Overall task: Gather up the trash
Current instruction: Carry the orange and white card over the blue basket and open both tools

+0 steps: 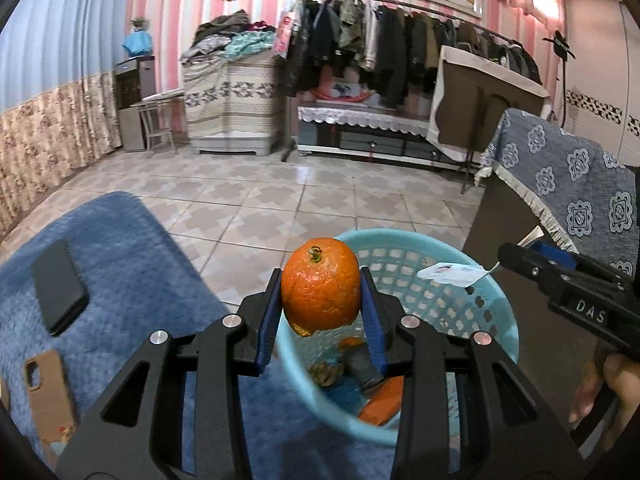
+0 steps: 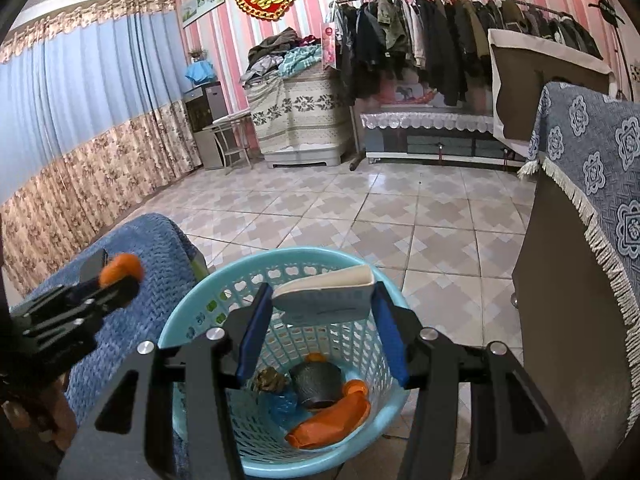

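Two items are held over the basket (image 2: 280,468): an orange (image 1: 320,294) clamped in the left gripper (image 1: 322,316), a packet (image 2: 326,294) clamped in the right gripper (image 2: 322,326). Several scraps are already binned; both drops remain.

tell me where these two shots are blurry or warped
Left wrist view: the orange is sharp, but the basket bottom behind it smears, and the curtain bends at the edge. Right wrist view: the orange at the left is soft and blurred, the basket crisp, the walls bowed.
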Available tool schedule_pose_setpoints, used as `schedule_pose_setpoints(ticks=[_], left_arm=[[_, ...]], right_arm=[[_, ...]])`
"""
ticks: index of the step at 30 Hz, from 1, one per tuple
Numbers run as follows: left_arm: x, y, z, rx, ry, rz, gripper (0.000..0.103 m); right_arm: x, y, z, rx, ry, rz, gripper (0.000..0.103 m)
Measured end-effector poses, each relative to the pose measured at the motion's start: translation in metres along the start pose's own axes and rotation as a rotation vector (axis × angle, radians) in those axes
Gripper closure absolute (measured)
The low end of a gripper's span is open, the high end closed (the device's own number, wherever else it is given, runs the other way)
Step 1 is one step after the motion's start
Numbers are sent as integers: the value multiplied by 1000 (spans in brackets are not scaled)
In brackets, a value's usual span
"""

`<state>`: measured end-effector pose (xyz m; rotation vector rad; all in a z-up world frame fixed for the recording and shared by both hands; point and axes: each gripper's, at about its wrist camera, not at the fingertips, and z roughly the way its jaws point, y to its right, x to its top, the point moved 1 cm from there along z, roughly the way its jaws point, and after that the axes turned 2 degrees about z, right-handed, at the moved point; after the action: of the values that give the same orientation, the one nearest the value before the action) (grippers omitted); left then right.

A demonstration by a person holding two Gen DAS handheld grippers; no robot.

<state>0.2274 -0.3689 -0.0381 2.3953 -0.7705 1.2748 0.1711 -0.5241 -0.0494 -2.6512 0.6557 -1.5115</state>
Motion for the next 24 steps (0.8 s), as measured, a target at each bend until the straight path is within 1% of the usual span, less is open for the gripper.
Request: schedule_pose_setpoints(ticks=[7,9,11,12,13,15,17,18,19,21,24], left_arm=[[3,21,24,-26,-22,44,64],[4,23,25,-16,-13,58,54],[5,22,21,5,4,64,31],[6,20,19,17,15,62,27],[8,17,15,30,30,54,24],[10,13,12,38,37,45,22],[13,4,8,70,43,30,11],[14,-1,5,93,54,18,9],[15,-6,3,99,60,13,9],[17,-14,0,117,62,6,8],[18,-29,-4,168,66,-11,6]], right_arm=[[-3,14,4,-7,-4,36,52],[-4,18,6,-5,-10,44,52],[-5,18,8,-5,-15,47,52],[-5,17,8,-4,-17,47,52],[-5,16,9,-3,-18,46,52],[-6,14,9,2,-18,40,52],[-6,11,9,3,-20,31,52],[-6,9,10,4,-21,27,52],[-6,8,10,5,-22,25,52],[-7,5,10,13,-20,26,52],[-7,-1,11,17,-14,21,52]])
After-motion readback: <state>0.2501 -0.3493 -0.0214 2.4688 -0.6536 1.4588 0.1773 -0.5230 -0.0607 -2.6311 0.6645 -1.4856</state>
